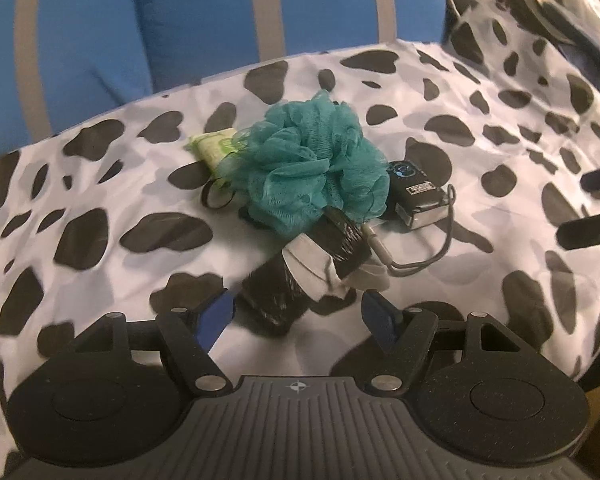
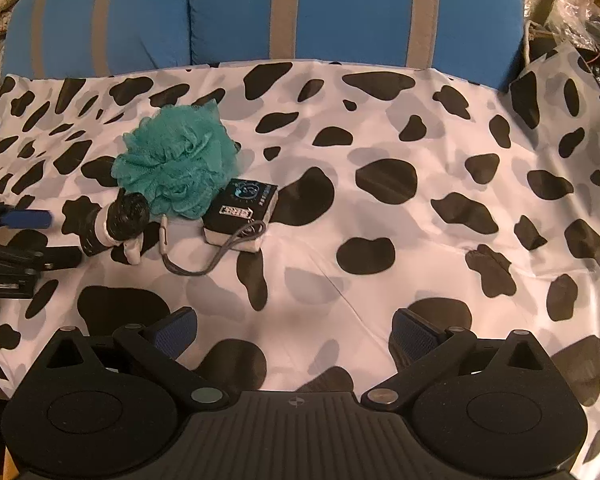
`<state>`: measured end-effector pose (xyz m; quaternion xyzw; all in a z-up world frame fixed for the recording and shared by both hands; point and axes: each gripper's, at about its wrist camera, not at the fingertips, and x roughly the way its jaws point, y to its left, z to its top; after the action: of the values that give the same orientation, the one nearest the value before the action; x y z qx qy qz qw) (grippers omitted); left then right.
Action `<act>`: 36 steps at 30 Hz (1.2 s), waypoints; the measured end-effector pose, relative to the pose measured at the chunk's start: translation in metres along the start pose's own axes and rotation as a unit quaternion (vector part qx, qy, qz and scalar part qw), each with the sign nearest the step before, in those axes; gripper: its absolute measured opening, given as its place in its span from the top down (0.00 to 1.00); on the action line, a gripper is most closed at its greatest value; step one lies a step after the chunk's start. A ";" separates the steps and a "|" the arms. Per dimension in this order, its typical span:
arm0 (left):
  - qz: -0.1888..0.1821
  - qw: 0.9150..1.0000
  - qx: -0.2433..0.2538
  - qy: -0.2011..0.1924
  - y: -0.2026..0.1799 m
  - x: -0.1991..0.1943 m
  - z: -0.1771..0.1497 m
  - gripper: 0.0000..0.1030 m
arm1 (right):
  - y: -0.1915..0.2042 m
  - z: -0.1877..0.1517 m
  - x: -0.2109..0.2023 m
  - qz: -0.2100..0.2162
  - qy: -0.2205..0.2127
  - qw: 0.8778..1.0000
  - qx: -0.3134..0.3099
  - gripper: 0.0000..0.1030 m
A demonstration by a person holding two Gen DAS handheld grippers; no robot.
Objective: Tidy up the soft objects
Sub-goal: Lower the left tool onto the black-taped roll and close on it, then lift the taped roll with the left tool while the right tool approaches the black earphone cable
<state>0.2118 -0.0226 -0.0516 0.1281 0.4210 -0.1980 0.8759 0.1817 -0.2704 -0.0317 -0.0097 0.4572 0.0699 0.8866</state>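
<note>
1. Your right gripper (image 2: 294, 330) hangs over the cow-print sheet (image 2: 380, 216), jaws apart, nothing between them.
2. The teal bath pouf (image 2: 176, 160) lies toward the sheet's left edge.
3. A black-and-white sponge block (image 2: 240, 212) touches the pouf; its grey cord (image 2: 204, 264) loops toward you.
4. A black bundle with a white band (image 2: 114, 224) lies just beside the pouf.
5. Your left gripper's blue pad (image 2: 28, 218) shows at the left edge.
6. A blue cushion with grey stripes (image 2: 236, 16) backs the far edge.

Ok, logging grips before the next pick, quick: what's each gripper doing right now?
Left gripper: open, holding nothing, black roll just ahead.
Right gripper: open, empty, over the spotted cloth.
</note>
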 end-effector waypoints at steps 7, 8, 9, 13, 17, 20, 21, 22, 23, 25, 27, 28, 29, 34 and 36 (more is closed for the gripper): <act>-0.018 0.999 0.045 -0.006 0.000 0.026 0.007 0.33 | -0.003 0.003 0.003 -0.003 0.005 1.000 0.004 0.00; -0.018 0.998 0.052 -0.004 -0.001 0.029 0.007 0.36 | -0.003 0.004 0.004 -0.004 0.005 1.000 0.002 0.00; -0.019 0.998 0.059 -0.002 -0.003 0.032 0.008 0.38 | -0.002 0.004 0.004 -0.005 0.005 1.000 0.000 0.00; -0.017 0.996 0.081 -0.013 -0.008 0.037 0.008 0.41 | -0.001 0.004 0.004 -0.015 0.004 1.000 -0.012 0.00; -0.012 0.995 0.097 -0.022 -0.013 0.036 0.005 0.50 | -0.001 0.003 0.004 -0.021 0.004 1.000 -0.016 0.00; -0.013 0.996 0.089 -0.019 -0.013 0.032 0.006 0.55 | -0.002 0.004 0.004 -0.027 0.003 1.000 -0.015 0.00; -0.015 0.996 0.081 -0.017 -0.012 0.030 0.007 0.56 | -0.002 0.004 0.003 -0.028 0.002 1.000 -0.014 0.00; -0.019 0.997 0.073 -0.015 -0.011 0.028 0.008 0.57 | -0.002 0.004 0.003 -0.028 0.000 0.999 -0.015 0.00; -0.020 0.997 0.067 -0.014 -0.010 0.026 0.008 0.58 | -0.003 0.004 0.002 -0.029 -0.001 0.999 -0.015 0.00; -0.019 0.998 0.057 -0.014 -0.010 0.020 0.008 0.59 | -0.002 0.003 0.001 -0.032 -0.004 0.999 -0.019 0.00; -0.021 0.999 0.046 -0.014 -0.008 0.013 0.007 0.61 | -0.001 0.003 0.000 -0.034 -0.005 0.999 -0.022 0.00; -0.022 0.999 0.039 -0.014 -0.008 0.010 0.007 0.61 | -0.001 0.003 0.000 -0.034 -0.006 0.999 -0.022 0.00; -0.023 0.999 0.034 -0.013 -0.007 0.006 0.006 0.61 | 0.000 0.004 0.000 -0.034 -0.006 0.999 -0.022 0.00; -0.017 1.000 0.006 -0.014 -0.008 -0.014 0.005 0.61 | 0.002 0.005 -0.001 -0.036 -0.008 0.999 -0.023 0.00; -0.007 1.000 -0.003 -0.013 -0.010 -0.023 0.003 0.61 | 0.004 0.005 -0.001 -0.036 -0.010 0.999 -0.027 0.00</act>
<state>0.1966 -0.0268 -0.0318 0.1197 0.4114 -0.2042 0.8802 0.1848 -0.2662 -0.0283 -0.0491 0.4455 0.0502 0.8925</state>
